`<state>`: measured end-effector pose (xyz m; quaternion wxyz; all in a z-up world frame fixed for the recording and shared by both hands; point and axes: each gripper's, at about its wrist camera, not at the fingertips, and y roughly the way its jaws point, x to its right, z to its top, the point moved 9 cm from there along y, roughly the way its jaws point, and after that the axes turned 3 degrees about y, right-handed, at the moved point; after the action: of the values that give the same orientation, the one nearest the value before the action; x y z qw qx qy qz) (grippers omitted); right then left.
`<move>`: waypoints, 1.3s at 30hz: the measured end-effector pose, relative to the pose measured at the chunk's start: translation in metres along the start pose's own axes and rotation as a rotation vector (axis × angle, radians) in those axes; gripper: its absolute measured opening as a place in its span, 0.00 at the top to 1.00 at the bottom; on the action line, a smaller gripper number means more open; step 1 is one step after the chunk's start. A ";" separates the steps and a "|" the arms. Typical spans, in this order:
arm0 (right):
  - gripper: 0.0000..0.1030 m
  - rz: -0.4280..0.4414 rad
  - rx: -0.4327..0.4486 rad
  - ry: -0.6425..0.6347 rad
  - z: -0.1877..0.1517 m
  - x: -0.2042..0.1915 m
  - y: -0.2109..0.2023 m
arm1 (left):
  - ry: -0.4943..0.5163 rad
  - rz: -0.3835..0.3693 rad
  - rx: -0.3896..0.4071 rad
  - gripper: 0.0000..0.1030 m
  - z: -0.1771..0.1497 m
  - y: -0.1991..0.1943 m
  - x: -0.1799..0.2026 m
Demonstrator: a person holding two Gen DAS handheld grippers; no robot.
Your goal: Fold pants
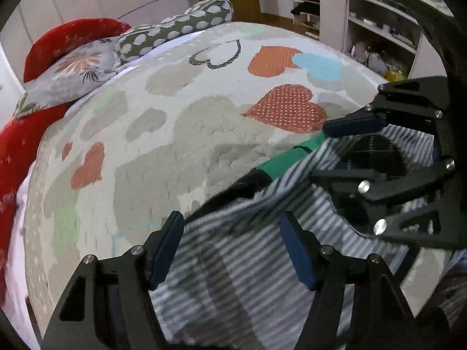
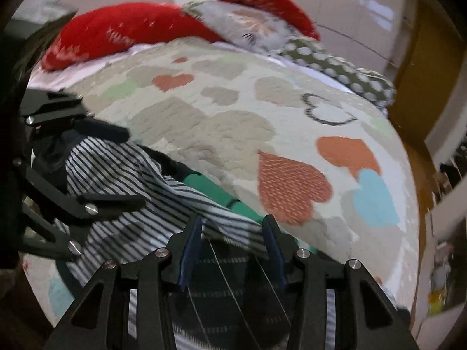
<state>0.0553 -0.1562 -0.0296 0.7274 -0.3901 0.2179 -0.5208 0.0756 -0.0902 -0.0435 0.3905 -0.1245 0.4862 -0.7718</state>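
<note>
On the bed, atop a heart-print blanket (image 1: 175,145): striped pants (image 1: 262,306), rumpled in a heap at the near edge, with a green band (image 1: 280,160) poking out from under the far side of the cloth

Left hand-held gripper (image 1: 233,250): angled down over the heap, jaws standing well apart. Striped cloth in the gap between the blue pads (image 1: 297,253), but neither pad seen pressing on it; outer pad over bare blanket, just beside the cloth's edge.

Right hand-held gripper (image 2: 233,250): also angled down, at the other end of the same heap, close beside the left one. Jaws partly apart, with the darker inside of the pants filling the space from pad to pad. Cannot tell whether the pads pinch that cloth or merely straddle it; picture blurred here.

Between the two tools: striped fabric draped in loose folds.

Far end of the bed: red pillows (image 2: 125,26), a floral pillow (image 1: 78,70), a dotted pillow (image 1: 181,26), all well apart from the pants. Beyond the bed, cluttered white shelves (image 1: 379,29)
</note>
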 end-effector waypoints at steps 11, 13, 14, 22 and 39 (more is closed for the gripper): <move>0.94 0.105 -0.016 0.104 0.014 0.011 0.006 | -0.145 -0.118 0.005 0.93 0.014 0.007 -0.015; 0.94 0.113 -0.013 0.133 0.019 0.016 0.007 | -0.163 -0.102 -0.006 0.93 0.016 0.014 -0.020; 0.94 0.106 -0.012 0.143 0.022 0.019 0.010 | -0.183 -0.086 -0.022 0.90 0.015 0.021 -0.024; 0.75 0.056 -0.050 0.224 0.018 0.031 0.028 | -0.266 -0.036 -0.019 0.63 0.009 0.006 -0.037; 0.80 0.045 0.094 0.643 -0.082 0.091 -0.033 | -0.448 -0.145 0.073 0.47 -0.043 -0.003 -0.012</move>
<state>0.0093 -0.2735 -0.0449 0.6500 -0.1666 0.4207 -0.6105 0.0579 -0.0529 -0.0604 0.4362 -0.3129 0.3489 -0.7682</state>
